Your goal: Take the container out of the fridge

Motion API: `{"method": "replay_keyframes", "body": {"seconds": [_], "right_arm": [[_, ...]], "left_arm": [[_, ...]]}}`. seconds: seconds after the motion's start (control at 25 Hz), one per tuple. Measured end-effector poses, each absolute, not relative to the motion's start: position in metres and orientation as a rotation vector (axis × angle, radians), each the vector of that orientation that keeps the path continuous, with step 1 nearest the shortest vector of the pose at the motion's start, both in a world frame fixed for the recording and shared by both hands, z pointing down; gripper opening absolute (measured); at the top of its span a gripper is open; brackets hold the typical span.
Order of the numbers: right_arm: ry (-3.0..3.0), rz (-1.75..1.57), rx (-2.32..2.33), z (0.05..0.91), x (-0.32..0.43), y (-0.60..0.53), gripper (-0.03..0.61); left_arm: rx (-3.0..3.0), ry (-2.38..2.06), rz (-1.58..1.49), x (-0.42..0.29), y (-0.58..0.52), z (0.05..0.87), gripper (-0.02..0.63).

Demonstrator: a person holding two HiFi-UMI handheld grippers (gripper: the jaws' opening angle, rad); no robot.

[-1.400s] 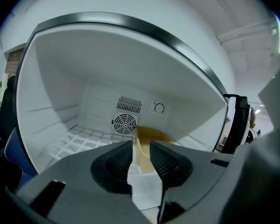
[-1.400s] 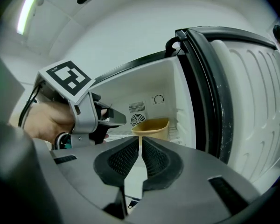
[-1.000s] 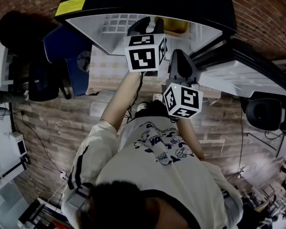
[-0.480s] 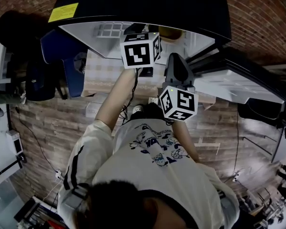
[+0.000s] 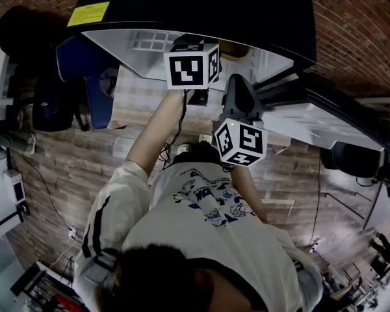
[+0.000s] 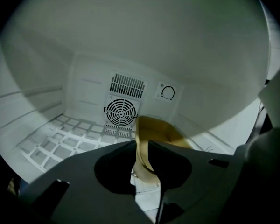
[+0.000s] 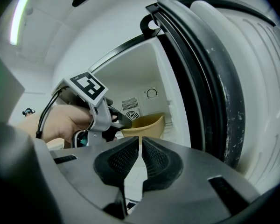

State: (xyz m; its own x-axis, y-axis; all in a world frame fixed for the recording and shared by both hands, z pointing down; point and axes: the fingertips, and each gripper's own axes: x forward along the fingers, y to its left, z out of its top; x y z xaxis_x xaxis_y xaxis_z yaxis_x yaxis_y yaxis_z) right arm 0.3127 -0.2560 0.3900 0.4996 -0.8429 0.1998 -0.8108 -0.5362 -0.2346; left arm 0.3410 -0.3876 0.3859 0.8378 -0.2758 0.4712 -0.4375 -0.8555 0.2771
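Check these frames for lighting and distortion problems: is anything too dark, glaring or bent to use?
Head view: heavy fisheye bends the brick wall; dim overall. Left gripper view: black corners, fridge evenly lit, left gripper a dark silhouette, jaws closing on the slightly soft yellow container. Right gripper view: ceiling light glares top left; door seal curves.

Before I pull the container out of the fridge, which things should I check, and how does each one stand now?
1. Fridge door open: ok.
2. Container wall between the jaws of the left gripper, which are closing: ok.
3. Grip firm enough to lift: cannot tell.
4. Right gripper outside the fridge, jaws together with nothing between them: ok.
5. What the container holds, so it may spill: cannot tell.
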Motion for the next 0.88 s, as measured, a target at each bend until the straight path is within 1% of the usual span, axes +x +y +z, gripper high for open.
{"method": "replay_keyframes", "body": {"seconds": [0.28, 0.4, 0.6, 0.88], "right_arm": [[1.449, -0.464, -2.61, 0.3936, 0.3129, -0.2527, 0.043], [1.441, -0.468, -2.601, 0.3939, 0.3134, -0.2506, 0.044], [1.433, -0.472, -2.597, 0.3938, 0.3157, -0.2496, 0.044], [1.426, -0.477, -2.59, 0.3954, 0.3175, -0.2502, 0.043]], "left_arm": [[2.689, -0.474, 0.645, 0.3451, -0.3855, 0.3866, 0.089], [2.7, -0.469, 0.662, 0.3454, -0.3847, 0.3865, 0.058], [2.768, -0.523, 0.68, 0.3426, -0.3886, 0.3843, 0.037], [2.789, -0.519, 0.663, 0.3384, -0.3882, 0.3803, 0.034]]}}
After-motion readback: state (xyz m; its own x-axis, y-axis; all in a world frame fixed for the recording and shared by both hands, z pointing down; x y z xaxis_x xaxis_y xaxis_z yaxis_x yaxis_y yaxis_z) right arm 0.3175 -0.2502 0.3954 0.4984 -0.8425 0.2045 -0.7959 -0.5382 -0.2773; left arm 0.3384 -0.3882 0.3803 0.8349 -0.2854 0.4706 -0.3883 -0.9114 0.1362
